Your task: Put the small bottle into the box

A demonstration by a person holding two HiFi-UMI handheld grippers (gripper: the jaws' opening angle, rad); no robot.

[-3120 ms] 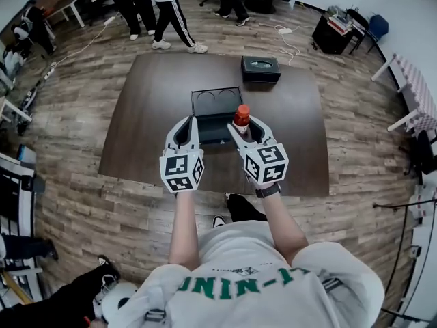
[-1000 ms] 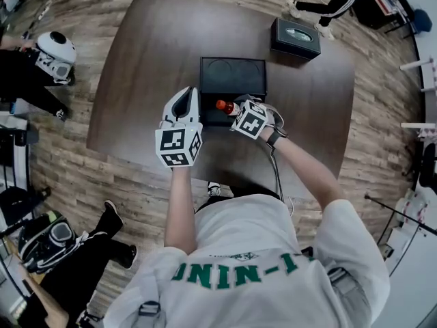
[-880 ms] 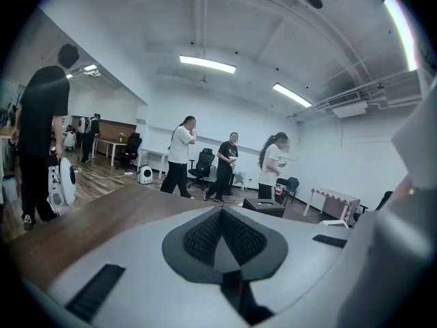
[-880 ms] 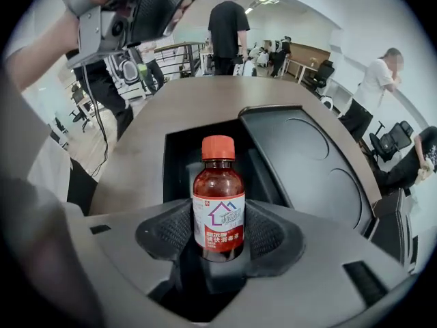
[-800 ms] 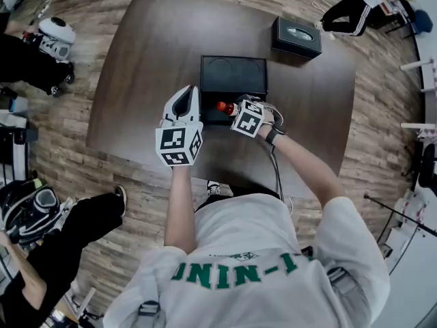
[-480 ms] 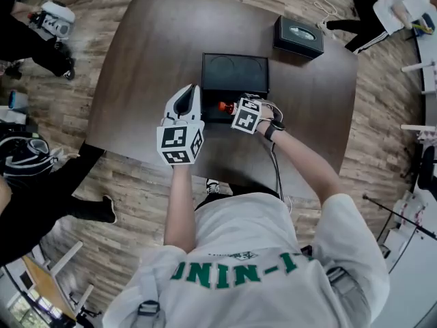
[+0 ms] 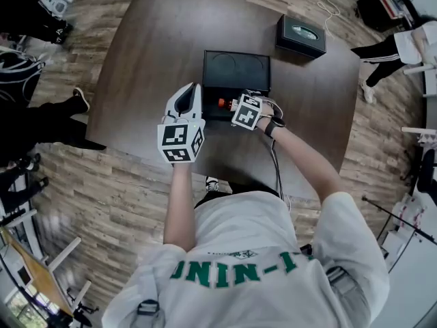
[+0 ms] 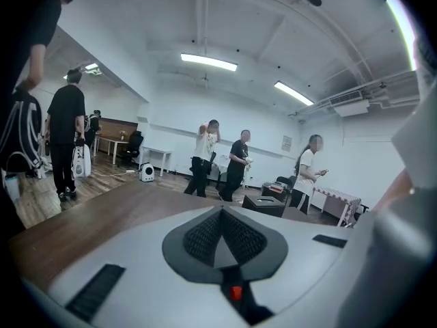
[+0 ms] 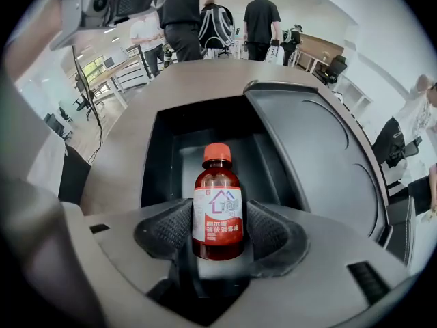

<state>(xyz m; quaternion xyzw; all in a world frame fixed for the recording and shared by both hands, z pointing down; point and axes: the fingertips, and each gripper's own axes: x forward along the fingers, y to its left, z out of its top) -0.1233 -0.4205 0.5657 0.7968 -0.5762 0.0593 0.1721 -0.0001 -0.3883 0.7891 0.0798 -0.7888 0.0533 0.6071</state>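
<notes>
- While the right gripper [image 9: 218, 229] is clenched on the small brown bottle with a red cap and a white-and-red label [image 9: 217, 183], the bottle hangs over the near edge of the open black box [image 9: 154, 157]. Its cap points into the cavity, and it is not yet set down.
- The pads [image 9: 166, 229] grip the labelled body low down, near the base. This looks the soundest place, since the neck is narrow.
- I judge the bottle light and stiff, probably glass or hard plastic. Its smooth sides could slip or roll, and a drop might crack it.
- The left gripper [image 8: 222, 236] hovers just left of the box, its jaws pressed together on nothing.
- Counted: one bottle, one open box, two grippers, and one closed black box [image 7: 300, 36] beyond and to the right on the dark brown surface [image 7: 150, 60].
</notes>
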